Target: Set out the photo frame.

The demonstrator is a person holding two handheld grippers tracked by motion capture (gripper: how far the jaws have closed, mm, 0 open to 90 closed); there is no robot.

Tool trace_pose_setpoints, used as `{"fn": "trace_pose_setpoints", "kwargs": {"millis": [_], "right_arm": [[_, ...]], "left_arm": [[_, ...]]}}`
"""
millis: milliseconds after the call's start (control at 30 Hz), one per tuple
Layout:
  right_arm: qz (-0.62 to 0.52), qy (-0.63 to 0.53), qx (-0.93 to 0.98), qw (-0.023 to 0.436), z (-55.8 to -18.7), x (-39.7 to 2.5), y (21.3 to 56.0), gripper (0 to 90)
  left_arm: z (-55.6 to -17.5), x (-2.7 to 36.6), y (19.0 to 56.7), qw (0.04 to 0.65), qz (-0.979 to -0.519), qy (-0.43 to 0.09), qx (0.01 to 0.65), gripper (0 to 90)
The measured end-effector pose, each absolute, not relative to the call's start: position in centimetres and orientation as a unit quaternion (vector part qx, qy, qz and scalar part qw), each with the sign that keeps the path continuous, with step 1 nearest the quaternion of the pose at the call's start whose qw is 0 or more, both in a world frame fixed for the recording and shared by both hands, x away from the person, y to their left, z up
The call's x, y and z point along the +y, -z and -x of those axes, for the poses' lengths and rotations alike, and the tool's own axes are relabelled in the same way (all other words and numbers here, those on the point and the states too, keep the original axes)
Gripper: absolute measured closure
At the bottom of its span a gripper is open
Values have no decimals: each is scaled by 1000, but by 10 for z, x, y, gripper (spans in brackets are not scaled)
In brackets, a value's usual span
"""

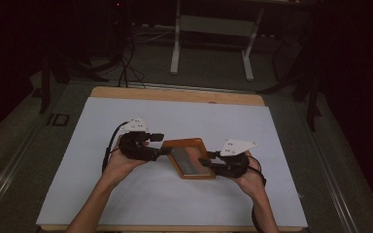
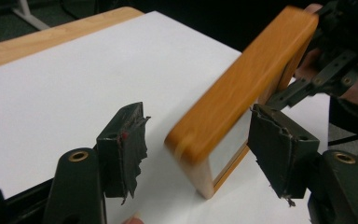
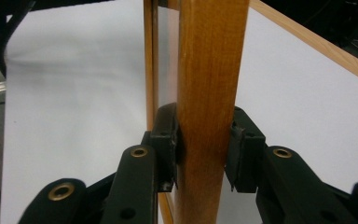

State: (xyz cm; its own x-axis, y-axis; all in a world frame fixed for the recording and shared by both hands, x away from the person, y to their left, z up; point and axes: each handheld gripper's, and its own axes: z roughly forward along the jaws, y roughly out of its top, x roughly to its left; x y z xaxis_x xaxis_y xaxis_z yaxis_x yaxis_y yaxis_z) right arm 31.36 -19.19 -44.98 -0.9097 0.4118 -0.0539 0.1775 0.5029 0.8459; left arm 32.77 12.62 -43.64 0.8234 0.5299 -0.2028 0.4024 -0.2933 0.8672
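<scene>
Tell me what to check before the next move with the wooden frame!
1. Right tool shut on the wooden frame's rail: ok, both pads press the wood.
2. Left tool gripping the frame: not ok, its jaws stand open with the frame's corner between them.
3. Frame lined up for the left tool: ok, the corner sits between the pads.
4. Frame held steady: cannot tell, it looks blurred in the left gripper view.
5. White table cover flat under the frame: ok.
</scene>
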Motion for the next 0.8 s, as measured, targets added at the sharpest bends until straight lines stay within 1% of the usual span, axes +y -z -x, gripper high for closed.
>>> {"fn": "trace_pose_setpoints", "kwargs": {"millis": [433,600,800], "right_arm": [[-181,-464,859,120,-317,-201,453,669],[-184,-463,859,119,-318,-204,455,666],[-179,-460,861,121,-317,-206,455,665]], "left_arm": [[-334,93,472,497,-815,-41,293,305],[-335,84,477,501,-814,-42,292,311],[-336,78,481,497,-818,-39,286,357]]}}
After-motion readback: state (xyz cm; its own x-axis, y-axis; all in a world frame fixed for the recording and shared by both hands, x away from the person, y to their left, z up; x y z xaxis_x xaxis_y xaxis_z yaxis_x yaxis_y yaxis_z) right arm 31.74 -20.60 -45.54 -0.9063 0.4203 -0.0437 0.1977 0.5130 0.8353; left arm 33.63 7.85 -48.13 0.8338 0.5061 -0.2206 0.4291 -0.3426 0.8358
